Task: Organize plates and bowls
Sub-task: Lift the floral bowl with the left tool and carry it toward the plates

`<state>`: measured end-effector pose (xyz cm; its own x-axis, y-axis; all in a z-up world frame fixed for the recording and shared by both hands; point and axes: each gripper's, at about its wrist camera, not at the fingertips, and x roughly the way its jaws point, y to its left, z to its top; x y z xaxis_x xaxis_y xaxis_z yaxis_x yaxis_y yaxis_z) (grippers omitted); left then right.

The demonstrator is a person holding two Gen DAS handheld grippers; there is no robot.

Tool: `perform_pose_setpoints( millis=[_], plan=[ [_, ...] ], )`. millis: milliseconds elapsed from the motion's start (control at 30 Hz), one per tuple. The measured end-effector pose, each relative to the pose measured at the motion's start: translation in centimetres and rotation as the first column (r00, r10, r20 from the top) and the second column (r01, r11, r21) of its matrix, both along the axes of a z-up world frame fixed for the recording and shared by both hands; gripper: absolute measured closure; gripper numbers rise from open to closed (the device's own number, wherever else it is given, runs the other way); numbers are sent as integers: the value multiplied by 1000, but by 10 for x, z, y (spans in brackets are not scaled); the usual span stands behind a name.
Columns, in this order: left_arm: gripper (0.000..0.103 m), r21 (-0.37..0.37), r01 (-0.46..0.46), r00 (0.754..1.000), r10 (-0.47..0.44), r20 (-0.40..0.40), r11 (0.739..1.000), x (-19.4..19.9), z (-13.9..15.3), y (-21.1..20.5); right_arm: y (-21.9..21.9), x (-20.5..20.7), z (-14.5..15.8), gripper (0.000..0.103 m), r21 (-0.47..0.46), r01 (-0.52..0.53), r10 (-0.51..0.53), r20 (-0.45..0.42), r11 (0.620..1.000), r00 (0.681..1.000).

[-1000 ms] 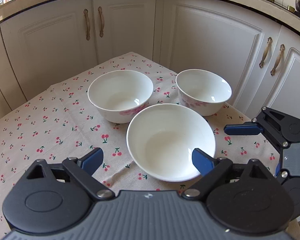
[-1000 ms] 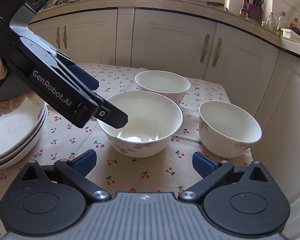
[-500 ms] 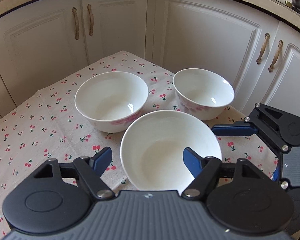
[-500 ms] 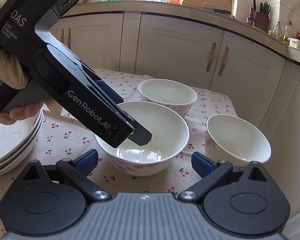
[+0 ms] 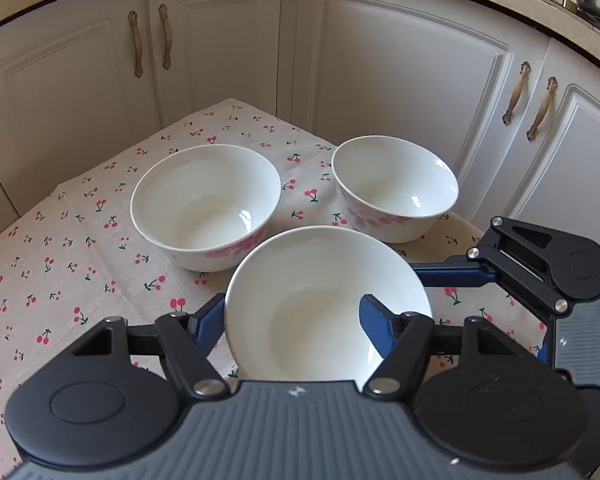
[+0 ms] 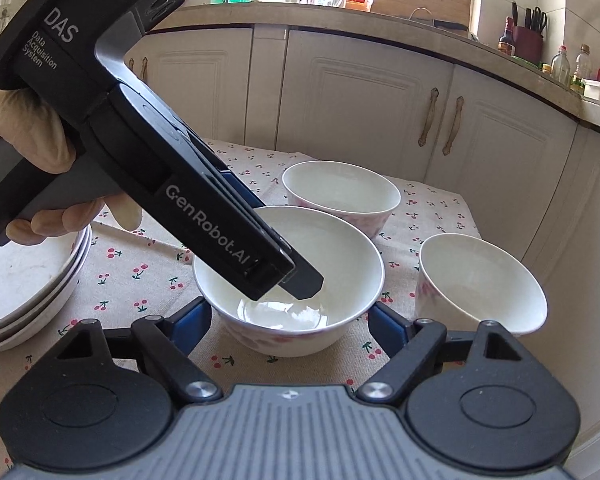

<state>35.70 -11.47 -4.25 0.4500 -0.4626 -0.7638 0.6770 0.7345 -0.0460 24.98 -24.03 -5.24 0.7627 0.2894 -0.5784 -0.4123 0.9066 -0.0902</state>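
Furthest left, a stack of plates (image 6: 16, 280) sits on the cherry-print tablecloth (image 6: 140, 280): shallow, white and glazed, nested rim in rim. They are well apart from the work in hand.

Next comes my left gripper (image 5: 292, 322), held in a gloved hand (image 6: 32, 152) and angled down into the near bowl (image 6: 340, 248). Its jaws are clamped across that bowl's wall. One finger lies inside the basin and the other sits against the outer side, so the rim is pinched between them.

My right gripper (image 6: 290, 320) faces the same bowl from the near side. Its jaws have just been closing and now flank the bowl's lower wall with the bowl between them. I cannot make out that the pads press on it, so I count them as spread.

The coming move turns on this: the bowl lies dead ahead of both pairs of jaws, already gripped on its left side, and it rests on the cloth. It is round, so no long axis decides the approach.

It is thin white porcelain with faint pink flowers outside, smooth and likely slippery under a one-sided pinch.

Beyond it stands a far bowl (image 6: 340, 192), and to the right another bowl (image 6: 480, 280). Both are the same deep, upright, empty kind. I judge either one a likely place to nest this bowl.
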Motion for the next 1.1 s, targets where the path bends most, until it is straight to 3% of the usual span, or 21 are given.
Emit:
perform_pose_setpoints(
  millis=[733, 1100],
  plan=[
    [33, 0, 17, 1000, -17, -4, 1000, -2, 1, -1, -4, 6, 0, 14, 25, -8, 9, -30, 1000, 1000],
    [33, -11, 19, 1000, -19, 6, 1000, -27, 14, 0, -3, -12, 14, 14, 20, -19, 19, -22, 1000, 1000]
  ],
)
